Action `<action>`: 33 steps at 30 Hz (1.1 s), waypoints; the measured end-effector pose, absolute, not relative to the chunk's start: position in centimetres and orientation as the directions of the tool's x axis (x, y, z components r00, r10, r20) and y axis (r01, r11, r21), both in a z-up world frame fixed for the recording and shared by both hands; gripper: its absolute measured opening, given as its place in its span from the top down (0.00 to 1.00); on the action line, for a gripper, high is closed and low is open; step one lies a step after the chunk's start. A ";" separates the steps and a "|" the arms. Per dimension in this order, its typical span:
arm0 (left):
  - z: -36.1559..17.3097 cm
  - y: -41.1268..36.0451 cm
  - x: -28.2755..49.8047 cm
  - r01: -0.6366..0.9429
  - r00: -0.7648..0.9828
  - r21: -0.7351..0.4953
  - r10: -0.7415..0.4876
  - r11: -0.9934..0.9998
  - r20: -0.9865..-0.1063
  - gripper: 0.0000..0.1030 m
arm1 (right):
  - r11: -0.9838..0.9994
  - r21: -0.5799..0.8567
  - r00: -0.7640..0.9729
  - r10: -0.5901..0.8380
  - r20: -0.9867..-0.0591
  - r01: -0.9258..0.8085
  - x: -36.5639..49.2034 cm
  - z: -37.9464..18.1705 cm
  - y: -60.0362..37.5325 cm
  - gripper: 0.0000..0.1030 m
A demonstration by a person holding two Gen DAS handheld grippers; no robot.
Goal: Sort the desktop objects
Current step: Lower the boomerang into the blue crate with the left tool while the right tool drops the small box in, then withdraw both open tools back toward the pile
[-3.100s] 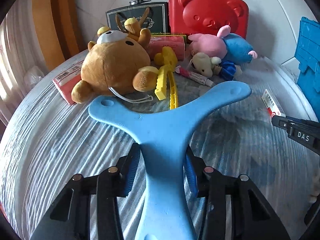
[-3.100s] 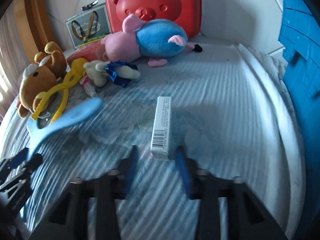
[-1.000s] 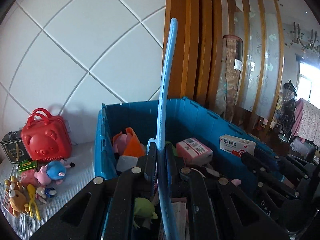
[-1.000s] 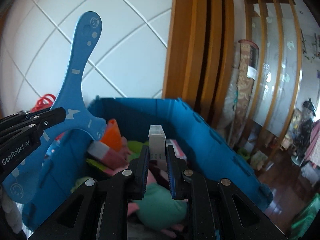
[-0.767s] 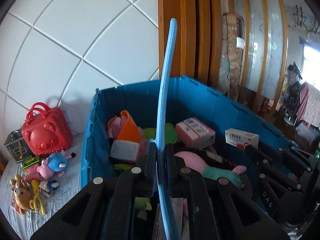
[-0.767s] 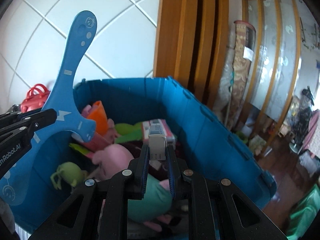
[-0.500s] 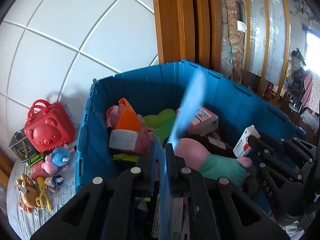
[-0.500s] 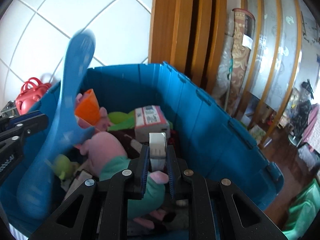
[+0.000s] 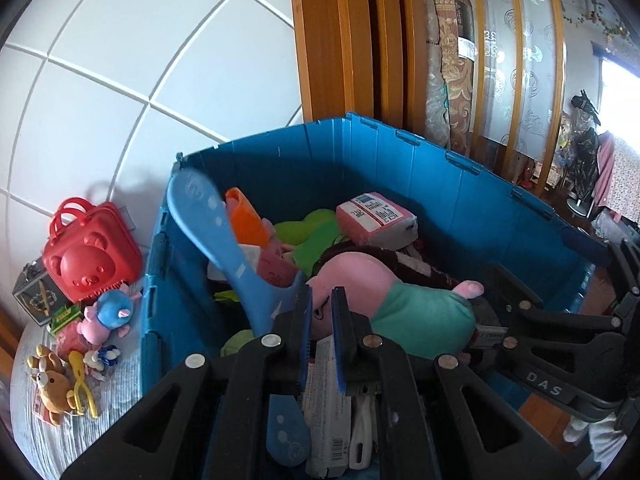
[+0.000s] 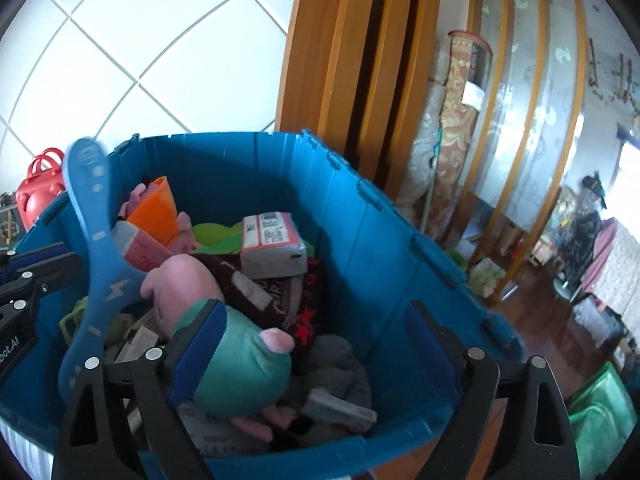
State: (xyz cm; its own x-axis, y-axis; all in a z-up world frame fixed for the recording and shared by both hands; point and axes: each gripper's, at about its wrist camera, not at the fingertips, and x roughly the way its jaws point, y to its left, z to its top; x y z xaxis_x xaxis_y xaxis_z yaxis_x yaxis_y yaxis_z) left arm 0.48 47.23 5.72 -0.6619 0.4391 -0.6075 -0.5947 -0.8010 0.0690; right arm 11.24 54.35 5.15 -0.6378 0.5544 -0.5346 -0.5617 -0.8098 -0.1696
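I see a deep blue crate (image 10: 384,216), a light blue boomerang (image 10: 100,264) with pale markings, a pink pig plush (image 9: 392,300) in teal, a red bear case (image 9: 90,256).

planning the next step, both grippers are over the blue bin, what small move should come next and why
Probably lift both grippers out and swing back to the table. The right gripper is wide open with nothing between its fingers, the left gripper holds nothing, and the blue three-armed foam boomerang leans inside the blue plastic bin. The brown plush bear and other toys wait on the table.
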 end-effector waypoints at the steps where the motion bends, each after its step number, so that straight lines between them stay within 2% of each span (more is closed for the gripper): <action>1: 5.8 47.0 0.7 -0.589 -0.673 0.077 0.436 -0.805 -0.598 0.91 | -0.809 -0.167 -0.641 0.556 -0.530 -0.563 11.6 5.3 54.2 0.07; 2: 6.0 46.6 1.0 -0.582 -0.686 0.084 0.432 -0.809 -0.585 0.91 | -0.809 -0.164 -0.644 0.556 -0.526 -0.564 11.8 5.5 54.1 0.03; 9: 7.3 43.4 1.5 -0.551 -0.744 0.107 0.429 -0.827 -0.513 0.91 | -0.813 -0.130 -0.677 0.550 -0.489 -0.567 12.6 6.7 52.4 0.00; 11: 7.7 41.9 1.6 -0.539 -0.764 0.116 0.426 -0.834 -0.483 0.80 | -0.816 -0.123 -0.689 0.549 -0.473 -0.565 12.4 7.1 51.5 0.00; 12: 7.8 41.1 1.5 -0.534 -0.771 0.111 0.429 -0.838 -0.471 0.50 | -0.817 -0.117 -0.695 0.546 -0.467 -0.564 12.2 7.2 51.0 0.00; 13: 8.0 40.3 1.4 -0.528 -0.777 0.104 0.429 -0.843 -0.461 0.09 | -0.820 -0.112 -0.703 0.543 -0.460 -0.561 12.0 7.5 50.4 0.00; 14: 8.1 39.2 1.3 -0.510 -0.790 0.099 0.420 -0.854 -0.447 0.00 | -0.823 -0.110 -0.708 0.540 -0.454 -0.557 11.8 7.6 49.9 0.00; 16: 8.3 37.0 1.4 -0.475 -0.821 0.094 0.402 -0.875 -0.406 0.00 | -0.830 -0.110 -0.720 0.533 -0.444 -0.546 11.3 8.0 48.5 0.00; 22: 8.6 29.9 0.0 -0.411 -0.856 0.073 0.357 -0.909 -0.374 0.00 | -0.864 -0.104 -0.780 0.491 -0.388 -0.492 9.5 9.6 43.0 0.00; 28: 7.3 20.6 -2.4 -0.293 -0.881 0.035 0.256 -0.955 -0.399 0.00 | -0.916 -0.091 -0.851 0.398 -0.342 -0.392 6.1 10.6 35.2 0.00; 33: 4.6 10.9 -4.6 -0.145 -0.881 0.039 0.111 -0.989 -0.460 0.00 | -0.955 -0.074 -0.891 0.295 -0.346 -0.287 2.5 10.1 28.4 0.00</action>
